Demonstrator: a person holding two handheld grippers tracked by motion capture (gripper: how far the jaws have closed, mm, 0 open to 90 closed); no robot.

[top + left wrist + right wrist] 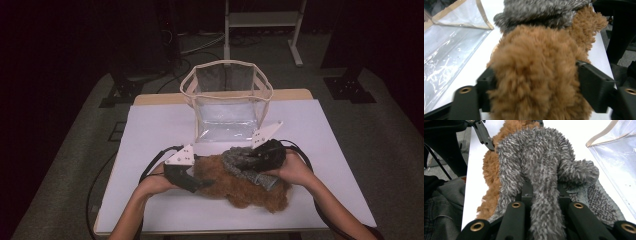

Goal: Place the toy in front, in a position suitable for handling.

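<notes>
Your left gripper sits at about seven o'clock on the white table, its jaws spread fairly wide and pressed into the two sides of the brown fluffy piece, which bulges between them. Your right gripper, near five o'clock, has its jaws closed down narrow on a strand of the grey fuzzy piece; that grey piece lies draped over the brown one, both near the front-centre of the table. The clear bag stands open at twelve o'clock, just beyond the pile.

The step looks like parting the two soft pieces so one can go into the bag. To do it well, keep the left gripper pinning the brown piece flat while you lift the grey one straight up with the right, rather than dragging it sideways; the pile fibres look likely to cling and pull the brown piece along. The right grip is on a thin strand only, so raise slowly and watch that the rest of the grey piece, including its knitted end, comes free. Clear the bag's rim before lowering, since the soft walls may fold inward if nudged.

No brand, label or readable writing shows on the pieces, the bag or the grippers.
</notes>
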